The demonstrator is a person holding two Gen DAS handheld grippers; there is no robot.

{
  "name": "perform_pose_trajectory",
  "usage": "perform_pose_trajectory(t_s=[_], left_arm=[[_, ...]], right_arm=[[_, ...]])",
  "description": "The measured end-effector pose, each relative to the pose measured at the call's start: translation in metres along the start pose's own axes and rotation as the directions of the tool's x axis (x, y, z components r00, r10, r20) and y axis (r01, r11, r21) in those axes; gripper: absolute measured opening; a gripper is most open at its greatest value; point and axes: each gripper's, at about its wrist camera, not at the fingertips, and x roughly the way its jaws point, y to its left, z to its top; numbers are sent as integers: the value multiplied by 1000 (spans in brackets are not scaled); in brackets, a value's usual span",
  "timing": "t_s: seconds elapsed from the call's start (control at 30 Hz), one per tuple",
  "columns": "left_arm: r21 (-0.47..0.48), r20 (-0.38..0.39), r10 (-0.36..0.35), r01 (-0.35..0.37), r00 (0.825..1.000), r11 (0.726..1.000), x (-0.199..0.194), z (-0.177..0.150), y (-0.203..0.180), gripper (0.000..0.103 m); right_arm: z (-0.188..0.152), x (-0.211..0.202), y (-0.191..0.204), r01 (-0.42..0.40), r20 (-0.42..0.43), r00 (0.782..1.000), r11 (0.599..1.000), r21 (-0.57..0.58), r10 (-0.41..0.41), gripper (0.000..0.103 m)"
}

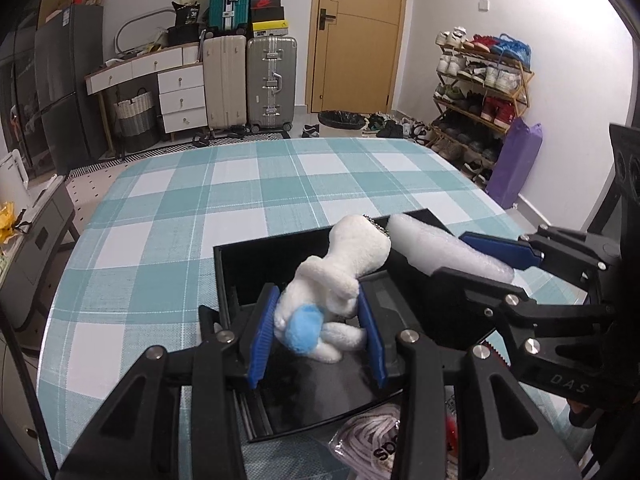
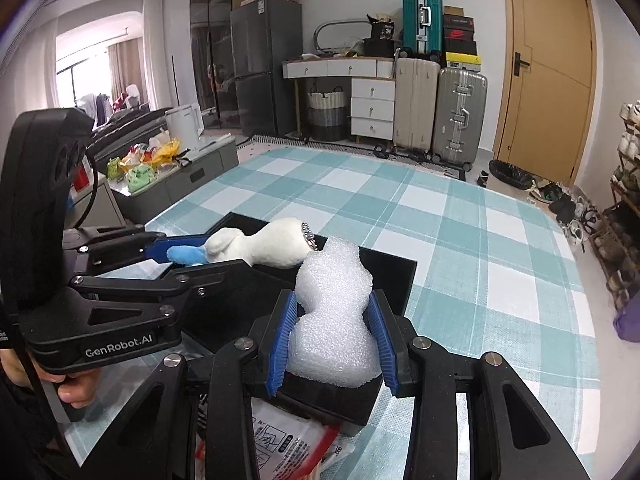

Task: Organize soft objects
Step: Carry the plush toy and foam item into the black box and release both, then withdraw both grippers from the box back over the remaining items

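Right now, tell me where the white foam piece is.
The white foam piece sits clamped in the right tongs over the black box, just right of the plush toy.

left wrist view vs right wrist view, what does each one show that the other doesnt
Only the left wrist view shows the purple bag beside the shoe rack. Only the right wrist view shows the window and the person's fingers on the left gripper. Both show the plush toy, foam piece, black tray and checkered tablecloth.
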Motion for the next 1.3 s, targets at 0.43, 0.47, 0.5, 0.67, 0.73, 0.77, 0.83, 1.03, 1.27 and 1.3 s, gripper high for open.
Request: perform_pose_trajectory(t_s=[0.43, 0.47, 0.5, 0.67, 0.73, 0.77, 0.83, 1.03, 1.27, 1.3], left_arm=[[40, -26, 10, -9, 1000, 999, 9, -5, -5, 39], [41, -26, 9, -7, 1000, 999, 9, -5, -4, 39], [42, -26, 8, -7, 1000, 999, 9, -5, -4, 39], [51, -27, 5, -3, 1000, 999, 8, -6, -4, 40], [51, -26, 0, 2, 1000, 999, 7, -6, -3, 40], [54, -28, 0, 2, 1000, 999, 7, -6, -3, 40], [55, -32, 0, 2, 999, 999, 7, -5, -4, 41], [51, -47, -20, 22, 999, 998, 5, -4, -5, 56], [45, 23, -22, 21, 999, 999, -30, -4, -8, 103], [37, 39, -31, 30, 999, 999, -36, -5, -7, 103]], right_arm=[[-7, 16, 1, 5, -48, 999, 999, -36, -7, 38], [-7, 17, 2, 7, -53, 999, 999, -40, -9, 38], [-7, 17, 3, 12, -58, 998, 999, -44, -15, 38], [-7, 17, 6, 24, -78, 997, 998, -51, -28, 38], [-8, 16, 6, 27, -84, 996, 999, -43, -31, 38], [-8, 15, 6, 27, -87, 996, 999, -34, -30, 38], [-9, 13, 5, 26, -86, 996, 999, -23, -28, 38], [-10, 8, 5, 17, -51, 999, 999, -28, -19, 47], [-13, -37, 2, 58, 47, 997, 997, -56, -55, 90], [-15, -45, 0, 72, 60, 996, 996, -51, -69, 94]])
